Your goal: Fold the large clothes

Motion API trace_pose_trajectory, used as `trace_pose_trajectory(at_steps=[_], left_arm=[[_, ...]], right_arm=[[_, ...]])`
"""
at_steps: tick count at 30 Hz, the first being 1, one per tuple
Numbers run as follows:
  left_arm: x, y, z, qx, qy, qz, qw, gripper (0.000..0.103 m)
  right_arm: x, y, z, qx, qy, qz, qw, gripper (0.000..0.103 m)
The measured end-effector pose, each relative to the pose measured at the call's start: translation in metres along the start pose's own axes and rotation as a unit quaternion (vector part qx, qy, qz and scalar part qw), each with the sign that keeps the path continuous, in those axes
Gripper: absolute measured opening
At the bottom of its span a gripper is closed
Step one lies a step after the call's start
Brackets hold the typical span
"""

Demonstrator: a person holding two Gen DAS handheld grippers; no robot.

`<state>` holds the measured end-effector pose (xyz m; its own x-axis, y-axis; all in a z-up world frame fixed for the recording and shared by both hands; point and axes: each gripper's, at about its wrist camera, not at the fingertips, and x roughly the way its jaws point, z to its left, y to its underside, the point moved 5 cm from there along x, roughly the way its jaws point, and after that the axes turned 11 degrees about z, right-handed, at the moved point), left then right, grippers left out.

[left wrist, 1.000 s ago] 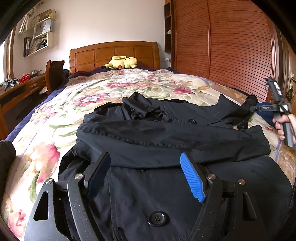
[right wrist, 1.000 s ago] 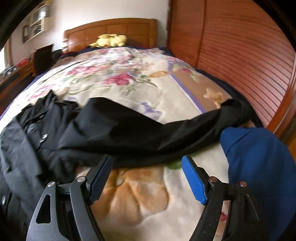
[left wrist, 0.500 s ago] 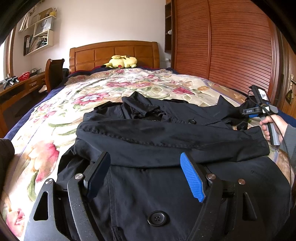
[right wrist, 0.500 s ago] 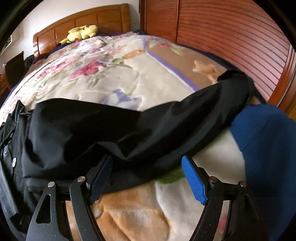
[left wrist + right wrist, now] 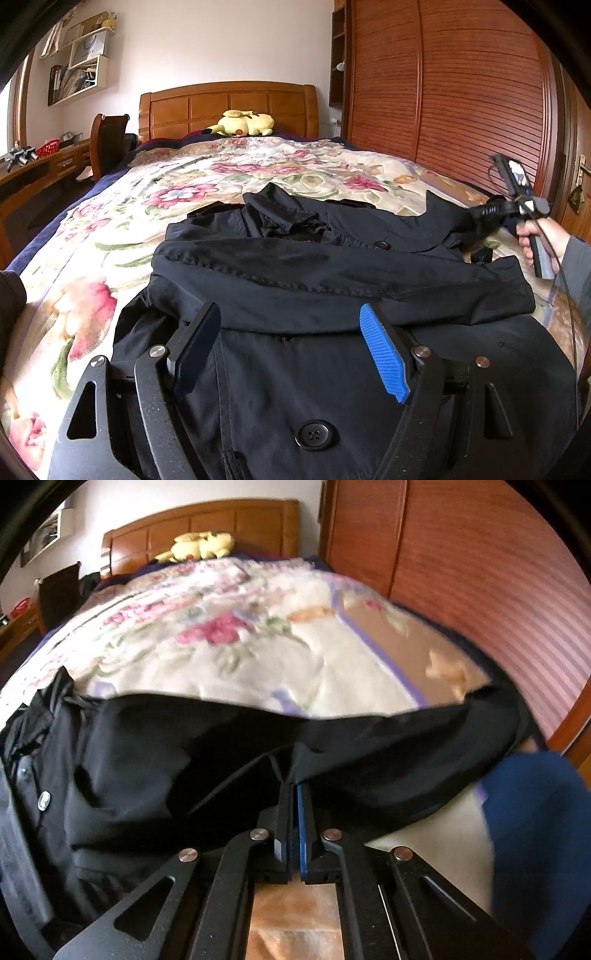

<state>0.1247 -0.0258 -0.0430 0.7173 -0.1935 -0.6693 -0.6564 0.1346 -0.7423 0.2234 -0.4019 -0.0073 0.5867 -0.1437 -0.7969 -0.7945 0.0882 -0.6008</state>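
A black coat (image 5: 332,280) lies spread on the floral bedspread (image 5: 110,236), one sleeve folded across its front. My left gripper (image 5: 288,314) hovers low over the coat's lower front, open, with nothing between its pads. The coat's other sleeve (image 5: 388,738) stretches toward the bed's right edge. My right gripper (image 5: 294,788) is shut on the near edge of that sleeve, and the cloth bunches at the pads. In the left wrist view the right gripper (image 5: 480,236) shows at the far right, held by a hand (image 5: 532,232).
A yellow plush toy (image 5: 240,123) rests by the wooden headboard (image 5: 229,107). A slatted wooden wardrobe (image 5: 461,92) runs along the bed's right side. A blue cloth (image 5: 535,830) lies near the right edge. A desk and chair (image 5: 107,144) stand at the left.
The right gripper moved in over the outstretched sleeve and its jaws went from wide open to shut on the cloth. The left gripper stayed still and open.
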Motion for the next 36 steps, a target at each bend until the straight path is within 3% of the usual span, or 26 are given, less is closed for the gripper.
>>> trace_pose_trajectory(at_steps=[5,10,15,19,23,30,33,34,35,36], left_arm=[[-0.001,0.001,0.001,-0.001,0.001,-0.001,1.0000,0.079],[-0.002,0.001,0.000,-0.004,0.000,-0.002,1.0000,0.079],[-0.004,0.001,0.000,-0.005,0.000,-0.005,1.0000,0.079],[-0.006,0.001,0.002,-0.010,0.003,-0.006,0.9999,0.079],[-0.008,0.001,0.005,-0.015,0.007,-0.007,0.9998,0.079],[-0.011,0.001,0.009,-0.024,0.005,-0.012,0.9996,0.079],[-0.012,0.001,0.008,-0.023,0.004,-0.013,0.9996,0.079],[-0.013,0.001,0.008,-0.023,0.004,-0.014,0.9996,0.079],[-0.013,0.001,0.008,-0.022,0.004,-0.014,0.9996,0.079],[-0.014,0.002,0.008,-0.022,0.004,-0.015,0.9996,0.079]], right_arm=[[-0.053,-0.009,0.024,-0.030,-0.020,-0.081,0.996,0.002],[-0.093,0.005,0.077,-0.093,-0.056,-0.118,0.987,0.002],[-0.104,0.041,0.146,-0.173,-0.104,-0.105,0.974,0.002],[-0.094,0.069,0.182,-0.201,-0.134,-0.081,0.967,0.002],[-0.075,0.087,0.200,-0.205,-0.131,-0.043,0.969,0.002],[-0.055,0.092,0.209,-0.197,-0.138,-0.014,0.971,0.002],[-0.078,0.099,0.200,-0.194,-0.130,-0.006,0.972,0.015],[-0.084,0.099,0.199,-0.192,-0.134,-0.011,0.972,0.026],[-0.097,0.098,0.192,-0.191,-0.133,-0.019,0.972,0.043],[-0.108,0.096,0.187,-0.190,-0.130,-0.029,0.973,0.052]])
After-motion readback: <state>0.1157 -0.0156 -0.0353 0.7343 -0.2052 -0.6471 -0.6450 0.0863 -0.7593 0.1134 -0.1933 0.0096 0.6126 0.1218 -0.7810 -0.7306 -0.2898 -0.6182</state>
